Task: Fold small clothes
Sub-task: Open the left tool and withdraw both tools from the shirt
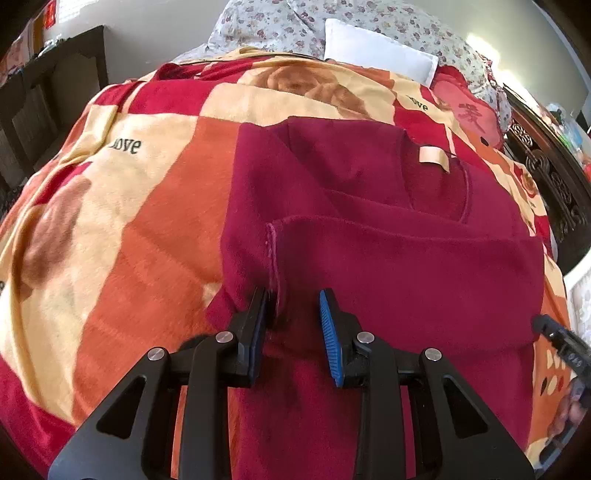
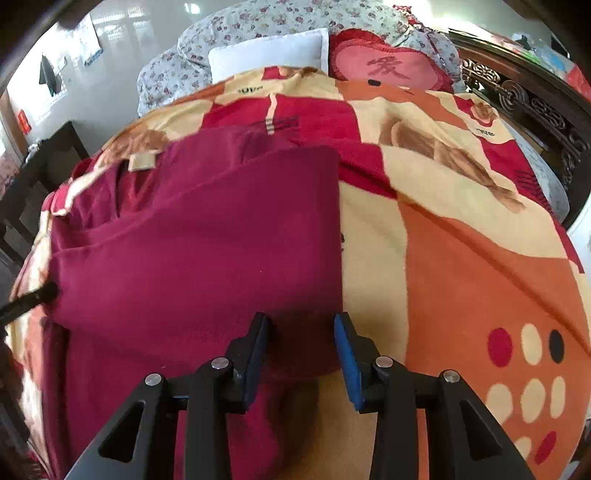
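Note:
A dark red garment (image 1: 369, 236) lies flat on the patterned blanket (image 1: 122, 229), with a beige neck label (image 1: 434, 157) at its far end. A fold of it lies over its middle. My left gripper (image 1: 293, 306) is open over the garment's near left edge, by a seam. My right gripper (image 2: 301, 326) is open over the garment (image 2: 199, 251) at its near right edge. The label shows in the right wrist view (image 2: 142, 161). The right gripper's tip shows at the left wrist view's right edge (image 1: 554, 332), and the left gripper's tip at the right wrist view's left edge (image 2: 33, 297).
The blanket (image 2: 461, 240) covers a bed. A white pillow (image 1: 380, 50), a floral quilt (image 2: 258, 26) and a red heart cushion (image 2: 391, 64) lie at the head. A carved dark wood frame (image 2: 535, 110) runs along the right. Dark furniture (image 1: 48, 96) stands at the left.

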`<state>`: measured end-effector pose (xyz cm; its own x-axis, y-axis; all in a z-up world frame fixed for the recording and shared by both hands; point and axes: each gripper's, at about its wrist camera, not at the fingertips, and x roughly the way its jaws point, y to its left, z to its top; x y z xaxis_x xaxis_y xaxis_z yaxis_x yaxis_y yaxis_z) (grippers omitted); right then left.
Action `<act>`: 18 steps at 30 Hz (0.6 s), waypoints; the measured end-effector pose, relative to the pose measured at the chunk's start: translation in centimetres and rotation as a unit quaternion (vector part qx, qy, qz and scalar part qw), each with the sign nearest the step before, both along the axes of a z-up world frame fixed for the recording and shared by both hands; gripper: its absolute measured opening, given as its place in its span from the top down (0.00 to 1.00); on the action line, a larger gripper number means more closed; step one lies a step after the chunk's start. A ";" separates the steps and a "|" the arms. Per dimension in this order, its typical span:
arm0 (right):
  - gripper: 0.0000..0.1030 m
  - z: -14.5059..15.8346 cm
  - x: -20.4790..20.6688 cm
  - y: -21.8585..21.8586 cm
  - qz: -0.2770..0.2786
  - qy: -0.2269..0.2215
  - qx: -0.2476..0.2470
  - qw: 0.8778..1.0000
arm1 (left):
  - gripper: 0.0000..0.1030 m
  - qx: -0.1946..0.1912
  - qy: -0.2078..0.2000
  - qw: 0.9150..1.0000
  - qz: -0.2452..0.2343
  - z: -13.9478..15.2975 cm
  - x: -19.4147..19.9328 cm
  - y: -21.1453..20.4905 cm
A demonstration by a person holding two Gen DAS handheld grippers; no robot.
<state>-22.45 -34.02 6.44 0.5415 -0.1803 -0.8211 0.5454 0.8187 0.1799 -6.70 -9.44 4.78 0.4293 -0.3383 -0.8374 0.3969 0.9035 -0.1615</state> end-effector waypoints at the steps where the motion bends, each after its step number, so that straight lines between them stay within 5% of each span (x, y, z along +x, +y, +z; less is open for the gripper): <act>1: 0.66 0.4 -0.5 0.1 0.002 -0.007 0.007 1.000 | 0.73 0.001 -0.002 1.000 -0.001 0.2 -0.3 0.1; 7: 0.58 1.6 -3.6 2.5 0.014 -0.031 0.044 0.998 | 0.73 0.005 -0.009 1.000 -0.015 1.4 -2.9 1.0; 11: 0.57 1.5 -5.4 4.6 0.023 -0.029 0.047 0.998 | 0.48 -0.002 -0.006 1.000 -0.025 1.7 -5.0 1.5; 18: 0.56 0.6 -8.3 7.3 0.027 -0.023 0.065 0.997 | 0.48 -0.003 -0.006 1.000 -0.028 2.1 -8.2 2.8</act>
<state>-30.70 -26.75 7.08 0.5855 -0.0441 -0.8095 0.4895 0.8152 0.3096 -14.92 -6.64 6.93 0.4198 -0.3680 -0.8297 0.4491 0.8786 -0.1624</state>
